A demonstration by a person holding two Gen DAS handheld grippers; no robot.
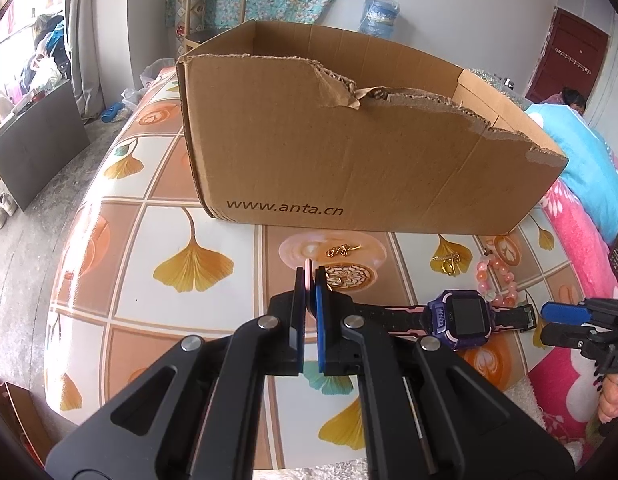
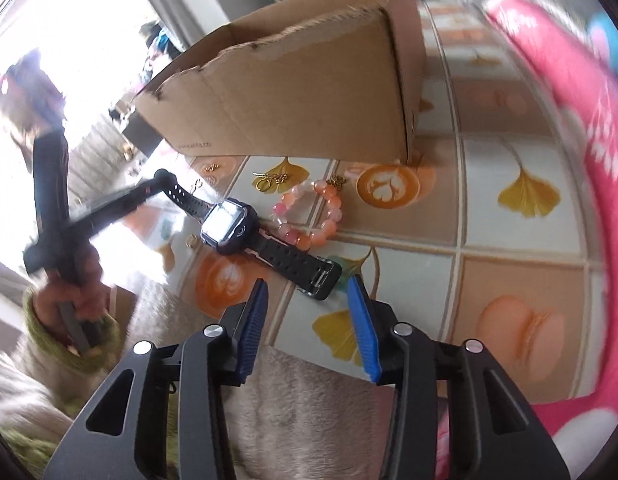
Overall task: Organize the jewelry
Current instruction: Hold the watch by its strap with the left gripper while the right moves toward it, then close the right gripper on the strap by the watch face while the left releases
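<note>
- The watch [image 2: 233, 226] is a chunky smartwatch with a square dark screen, a purple case and a black perforated strap edged in pink; it lies flat on the patterned tabletop [image 1: 157, 240], between the front wall of the cardboard box [image 1: 349, 148] and the table's near edge.
- A bracelet [image 2: 309, 216] of round pink and orange beads lies just beside the watch on its far side, touching or nearly touching the strap.
- Small gold pieces [image 1: 343, 251] lie on the table close to the foot of the box; a gold chain with a ring [image 2: 269, 182] sits between them and the bracelet.
- The box is open-topped, its front rim torn ragged, with a web address printed low on the front.
- The left gripper [image 1: 309, 280] is clenched on a thin pink thing [image 1: 308, 276], held above the table in front of the box; what the thing is cannot be told.
- The right gripper [image 2: 309, 294] hovers just short of the strap's buckle end, its blue pads [image 2: 359, 320] apart with nothing pressed between them.
- The left hand [image 2: 75, 292], in a green cuff, grips its tool's handle.
</note>
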